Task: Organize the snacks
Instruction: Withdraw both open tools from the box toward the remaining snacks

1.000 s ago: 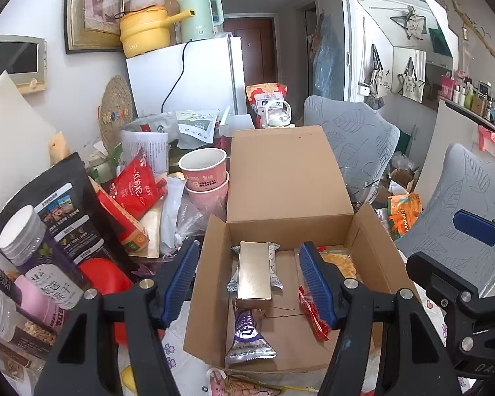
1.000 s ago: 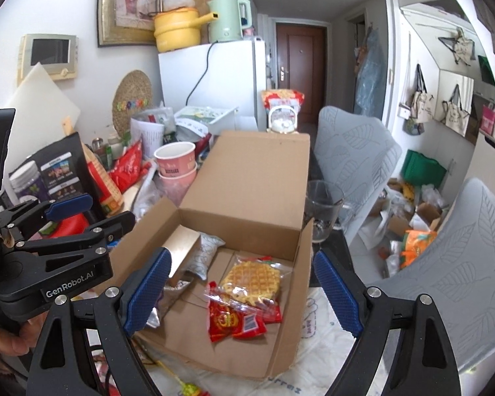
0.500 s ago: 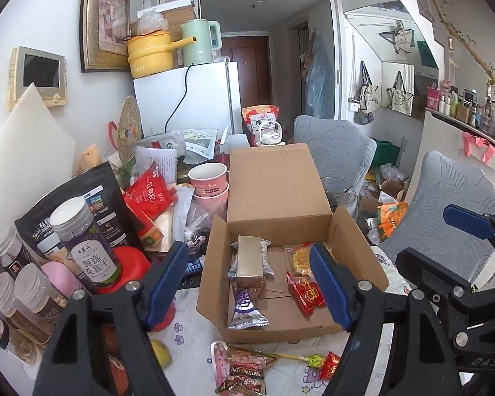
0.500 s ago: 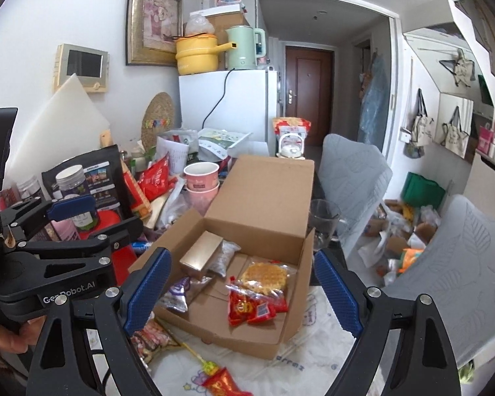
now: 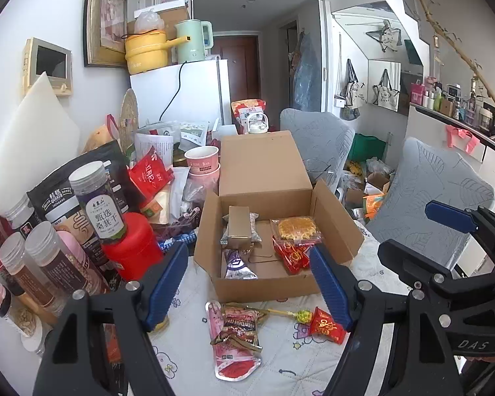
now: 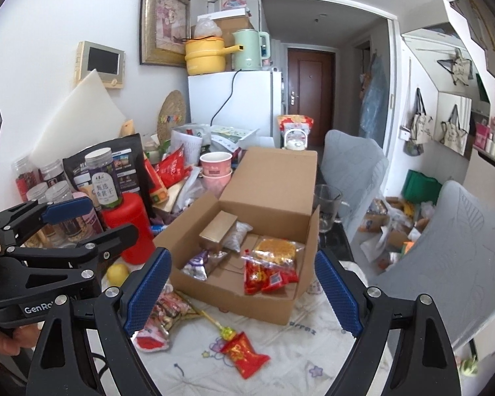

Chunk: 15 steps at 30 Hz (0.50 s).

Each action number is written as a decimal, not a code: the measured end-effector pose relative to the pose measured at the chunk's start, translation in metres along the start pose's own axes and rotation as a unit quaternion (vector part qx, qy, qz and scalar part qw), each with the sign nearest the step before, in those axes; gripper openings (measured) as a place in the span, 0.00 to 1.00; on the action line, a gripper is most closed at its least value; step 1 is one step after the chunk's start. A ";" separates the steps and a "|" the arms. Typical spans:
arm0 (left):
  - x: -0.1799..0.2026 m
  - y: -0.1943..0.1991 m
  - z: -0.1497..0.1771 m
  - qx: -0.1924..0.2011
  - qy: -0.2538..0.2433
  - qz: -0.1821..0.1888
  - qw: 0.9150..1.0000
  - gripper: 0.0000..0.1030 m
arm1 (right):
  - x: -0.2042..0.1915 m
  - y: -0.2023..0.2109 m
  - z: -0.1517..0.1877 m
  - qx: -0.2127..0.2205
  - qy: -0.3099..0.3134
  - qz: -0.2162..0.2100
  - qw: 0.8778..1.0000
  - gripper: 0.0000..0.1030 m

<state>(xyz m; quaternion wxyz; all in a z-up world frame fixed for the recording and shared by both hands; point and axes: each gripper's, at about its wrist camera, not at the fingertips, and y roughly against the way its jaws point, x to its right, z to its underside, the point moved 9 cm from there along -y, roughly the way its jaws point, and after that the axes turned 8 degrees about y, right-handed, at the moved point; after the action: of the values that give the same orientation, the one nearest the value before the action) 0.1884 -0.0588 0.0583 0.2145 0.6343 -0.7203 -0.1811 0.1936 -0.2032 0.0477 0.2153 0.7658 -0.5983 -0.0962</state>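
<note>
While both hover: nothing is held.
Left gripper: jaws apart, empty.
Right gripper: jaws wide, empty.
Cardboard box: open, holding snacks.

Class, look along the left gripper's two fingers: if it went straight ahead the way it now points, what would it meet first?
Probably the cardboard box: the open left gripper aims at its near wall, above the loose snack packets. Depth is unclear.

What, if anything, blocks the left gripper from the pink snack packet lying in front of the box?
Nothing visible. The pink snack packet lies on the cloth, below the open left gripper and nearer than the cardboard box; a brown wrapper lies on it.
</note>
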 end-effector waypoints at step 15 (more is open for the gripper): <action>-0.016 0.007 0.061 -0.042 0.020 0.012 0.999 0.74 | -0.027 0.001 0.057 -0.027 -0.021 -0.024 0.999 0.87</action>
<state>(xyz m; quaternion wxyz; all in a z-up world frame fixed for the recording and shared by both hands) 0.1515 -0.0429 0.0095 0.2570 0.6198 -0.7151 -0.1959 0.1624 -0.1899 -0.0054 0.2209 0.7715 -0.5816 -0.1332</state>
